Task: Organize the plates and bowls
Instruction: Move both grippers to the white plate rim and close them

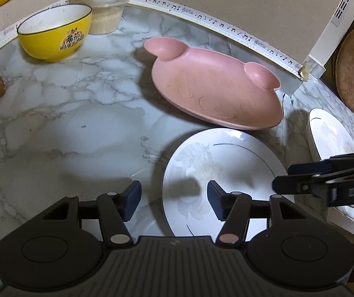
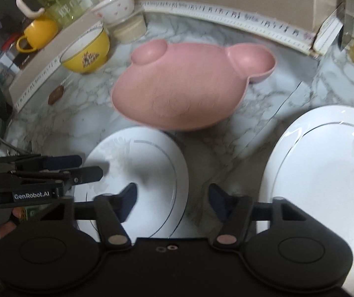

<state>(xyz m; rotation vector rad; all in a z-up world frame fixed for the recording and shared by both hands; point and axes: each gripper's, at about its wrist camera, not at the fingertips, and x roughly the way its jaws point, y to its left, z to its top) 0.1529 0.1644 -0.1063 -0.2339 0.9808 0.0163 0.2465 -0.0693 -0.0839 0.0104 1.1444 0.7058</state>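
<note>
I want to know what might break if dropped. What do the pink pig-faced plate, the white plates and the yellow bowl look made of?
Pink plate: matte, faintly speckled, no glare; likely plastic or a fibre composite. White plate and the second white plate: glossy glaze with bright highlights and a thin dark rim line; probably ceramic or porcelain. Yellow bowl: shiny yellow outside, white inside, dark rim; looks like glazed ceramic.

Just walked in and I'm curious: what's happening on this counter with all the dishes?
A person is tidying plates and bowls on a marble counter using two hand-held grippers. Both the left gripper and the right gripper hover with jaws open and empty above a white plate. Behind it lies a pink bear-shaped plate, and a second white plate sits off to the right. A yellow bowl waits at the back left.
</note>
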